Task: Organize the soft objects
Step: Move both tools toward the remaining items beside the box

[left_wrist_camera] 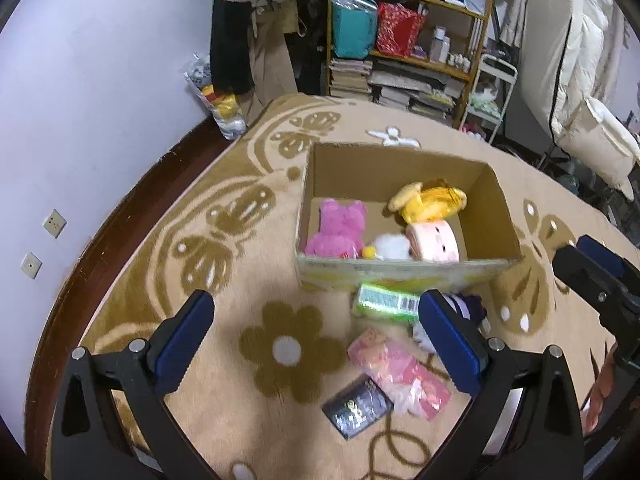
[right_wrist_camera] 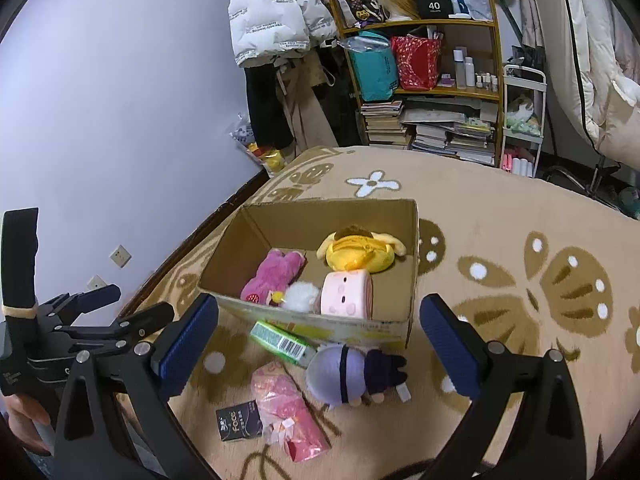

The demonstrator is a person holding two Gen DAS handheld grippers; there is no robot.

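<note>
A cardboard box (left_wrist_camera: 500, 196) (right_wrist_camera: 412, 240) stands on the rug. It holds a pink plush (left_wrist_camera: 340, 224) (right_wrist_camera: 272, 276), a yellow plush (left_wrist_camera: 430, 200) (right_wrist_camera: 356, 252), a white fluffy toy (left_wrist_camera: 392, 246) (right_wrist_camera: 300, 296) and a pink round plush (left_wrist_camera: 434, 242) (right_wrist_camera: 346, 294). In front of the box lies a lilac and navy plush (right_wrist_camera: 352, 372), mostly hidden behind a finger in the left wrist view (left_wrist_camera: 472, 306). My left gripper (left_wrist_camera: 316, 344) is open and empty over the rug. My right gripper (right_wrist_camera: 320, 348) is open and empty above the lilac plush.
On the rug (left_wrist_camera: 240, 280) before the box lie a green packet (left_wrist_camera: 386, 300) (right_wrist_camera: 280, 338), a pink wrapped packet (left_wrist_camera: 400, 372) (right_wrist_camera: 288, 412) and a black packet (left_wrist_camera: 358, 406) (right_wrist_camera: 238, 420). A crowded shelf (left_wrist_camera: 412, 40) (right_wrist_camera: 432, 80) and hanging coats stand behind. A wall is at the left.
</note>
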